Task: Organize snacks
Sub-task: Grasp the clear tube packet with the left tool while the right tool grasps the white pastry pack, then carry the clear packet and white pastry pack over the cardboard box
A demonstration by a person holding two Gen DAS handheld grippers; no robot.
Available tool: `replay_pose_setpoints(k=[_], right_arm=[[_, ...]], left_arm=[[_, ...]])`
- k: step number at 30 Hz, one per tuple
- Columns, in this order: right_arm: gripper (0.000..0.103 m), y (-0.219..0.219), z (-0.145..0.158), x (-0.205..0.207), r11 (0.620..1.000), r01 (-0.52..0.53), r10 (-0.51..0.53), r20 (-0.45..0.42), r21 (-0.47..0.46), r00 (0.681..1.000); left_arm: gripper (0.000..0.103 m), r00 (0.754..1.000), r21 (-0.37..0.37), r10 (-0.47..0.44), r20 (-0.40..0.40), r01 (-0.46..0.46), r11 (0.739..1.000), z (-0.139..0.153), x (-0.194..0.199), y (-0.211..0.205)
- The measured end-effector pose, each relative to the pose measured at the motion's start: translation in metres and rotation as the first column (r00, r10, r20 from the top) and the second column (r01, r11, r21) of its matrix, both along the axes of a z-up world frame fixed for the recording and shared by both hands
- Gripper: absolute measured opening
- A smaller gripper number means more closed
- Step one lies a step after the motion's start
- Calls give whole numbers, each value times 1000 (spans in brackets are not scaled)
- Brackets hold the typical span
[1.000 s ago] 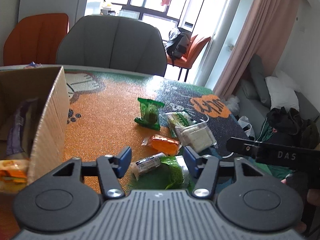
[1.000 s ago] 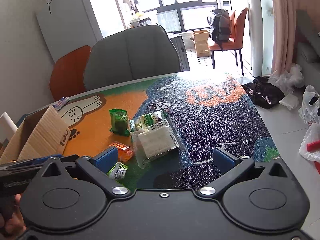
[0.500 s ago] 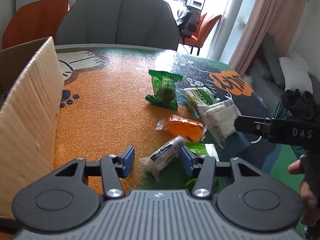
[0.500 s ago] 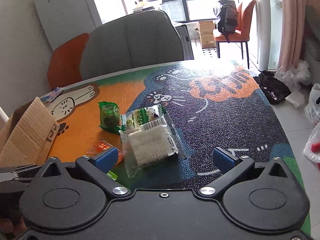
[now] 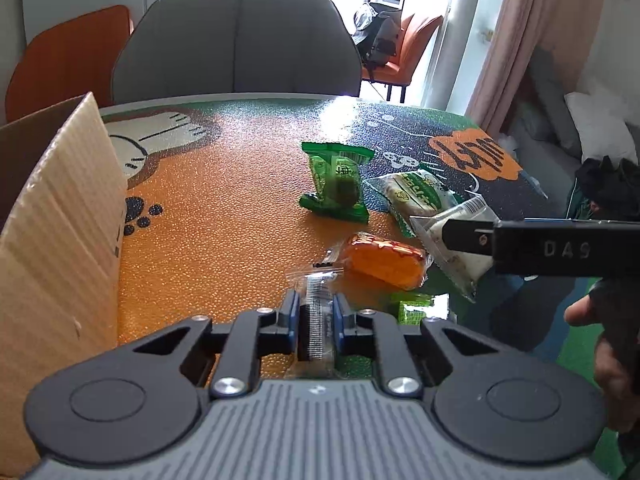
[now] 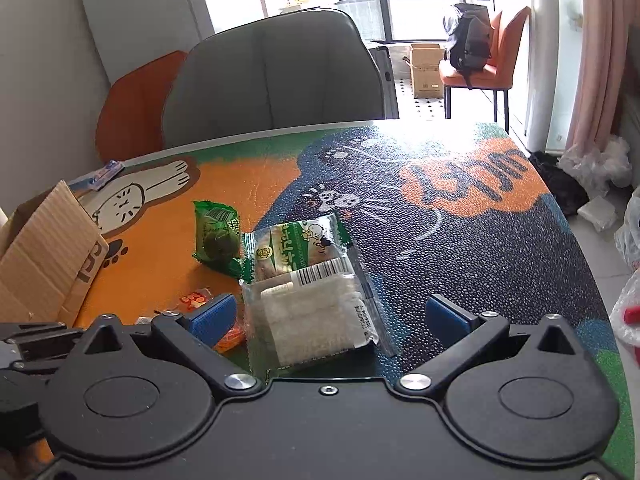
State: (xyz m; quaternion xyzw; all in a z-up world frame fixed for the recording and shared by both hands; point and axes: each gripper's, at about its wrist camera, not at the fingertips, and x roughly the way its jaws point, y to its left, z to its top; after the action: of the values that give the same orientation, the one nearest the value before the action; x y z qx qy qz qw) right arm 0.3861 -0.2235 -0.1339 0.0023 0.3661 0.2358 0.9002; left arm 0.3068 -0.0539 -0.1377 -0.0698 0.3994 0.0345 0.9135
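Observation:
My left gripper (image 5: 315,312) is shut on a small clear-wrapped dark snack bar (image 5: 316,300) low over the table. An orange snack (image 5: 384,260), a small green packet (image 5: 414,307), a green snack bag (image 5: 338,182), a green-white biscuit pack (image 5: 416,196) and a clear pack of white wafers (image 5: 460,248) lie ahead and to the right. My right gripper (image 6: 334,312) is open, its jaws on either side of the clear wafer pack (image 6: 312,312) on the table. The cardboard box (image 5: 56,216) stands to the left.
The table has a cartoon mat (image 6: 460,216). A grey chair (image 5: 240,48) and an orange chair (image 5: 68,56) stand behind it. The right gripper's body (image 5: 560,248) reaches in from the right. Bags lie on the floor (image 6: 596,164) to the right.
My left gripper has closed on the clear-wrapped snack bar that lay between its jaws. My right gripper has moved forward and down around the clear wafer pack.

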Motion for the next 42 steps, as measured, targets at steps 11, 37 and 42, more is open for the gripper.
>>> replay_pose_setpoints(k=[11,37,42], right_arm=[[62,18,-6,-16,987,-72,71,-14,-146,997],[51,2,45,-79,997,-48,54,92,-66,994],[51,9,59,-87,998,-56,61,122,-43,991]], left_arm=[[16,1000,-48,24,15,-24,999,7,-9,6],[16,985,-65,35,169,-24,998,65,-70,8],[16,978,-60,40,205,-29,998,81,-81,16]])
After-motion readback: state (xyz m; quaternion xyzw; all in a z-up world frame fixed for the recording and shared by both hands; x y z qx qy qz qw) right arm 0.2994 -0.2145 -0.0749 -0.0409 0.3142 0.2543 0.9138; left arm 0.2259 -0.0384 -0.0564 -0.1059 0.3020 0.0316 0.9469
